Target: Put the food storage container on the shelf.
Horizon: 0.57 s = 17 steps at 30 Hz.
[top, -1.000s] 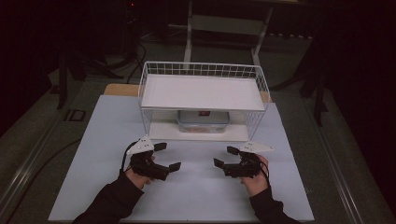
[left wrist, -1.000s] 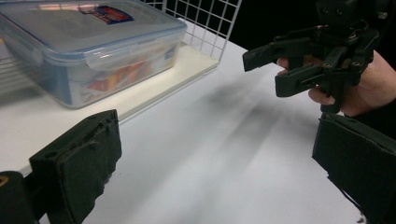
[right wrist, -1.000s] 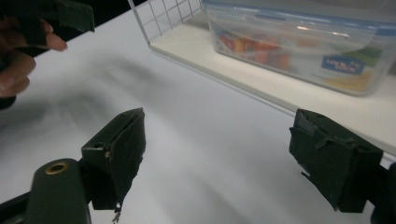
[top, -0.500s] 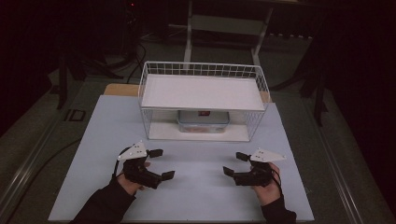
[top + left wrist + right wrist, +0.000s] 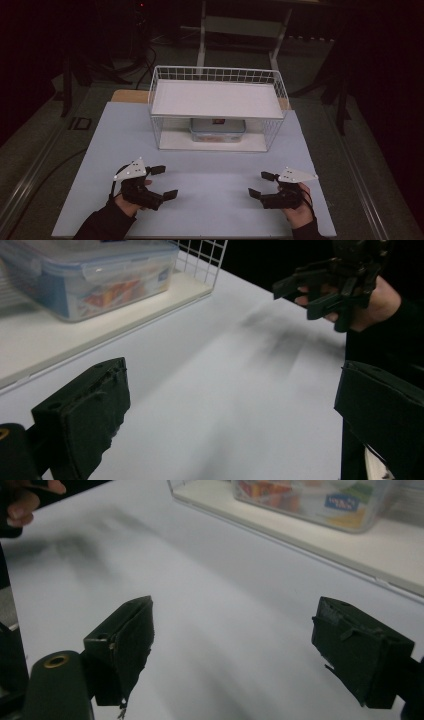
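Both pairs of jaws stand wide apart with nothing between them. The left gripper [image 5: 164, 181] hovers low over the near left of the table [image 5: 100, 150], its blocky black jaws matte and slightly ridged on their inner faces; the right gripper [image 5: 261, 183] mirrors it at the near right, well apart from the left one. Each carries a pale grey three-cornered plate on top and is held by a hand in a dark sleeve that runs off the bottom edge of the high view.

The table top is a smooth, pale, matte sheet, bare between the grippers. Beyond them stands a white wire basket rack [image 5: 272, 90], a grid of thin rods with a flat white shelf across its top. Under that shelf, on the rack's white base board, sits a clear plastic food container [image 5: 217, 129] with a snap-on lid and rounded corners; in the left gripper view it [image 5: 95, 275] shows colourful contents, blurred through the plastic and too indistinct to name. The room beyond the table is dark and hard to read.
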Available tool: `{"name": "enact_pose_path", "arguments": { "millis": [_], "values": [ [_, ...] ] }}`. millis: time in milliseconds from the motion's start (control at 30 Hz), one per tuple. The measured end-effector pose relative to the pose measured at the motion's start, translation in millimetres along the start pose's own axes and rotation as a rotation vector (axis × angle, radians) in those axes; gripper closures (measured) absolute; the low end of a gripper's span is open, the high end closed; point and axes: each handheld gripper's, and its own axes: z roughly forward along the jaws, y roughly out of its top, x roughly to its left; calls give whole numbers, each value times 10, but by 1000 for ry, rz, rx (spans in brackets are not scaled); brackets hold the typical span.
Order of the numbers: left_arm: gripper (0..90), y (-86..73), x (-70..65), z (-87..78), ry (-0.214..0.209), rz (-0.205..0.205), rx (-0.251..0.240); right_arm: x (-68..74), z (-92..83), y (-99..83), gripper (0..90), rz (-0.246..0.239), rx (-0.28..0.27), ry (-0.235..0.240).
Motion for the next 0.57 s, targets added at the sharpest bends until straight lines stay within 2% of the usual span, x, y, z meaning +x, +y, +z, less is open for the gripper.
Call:
{"name": "enact_pose_path", "arguments": {
  "millis": [67,133,233,367,567],
  "values": [
    [14,-26,-2,-11,0,0,2,-12,-34,-20,147,-8,10,-11],
    [14,-49,3,-11,0,12,3,-63,-82,-38,148,6,-3,-16],
    [15,-71,28,11,13,27,16,-119,-105,-69,150,-13,16,-53],
    [15,-115,69,56,26,14,36,-148,-85,-93,153,-4,29,-29],
    [15,-139,72,81,22,-2,19,-110,-22,-99,152,-24,70,9]
  ]
}}
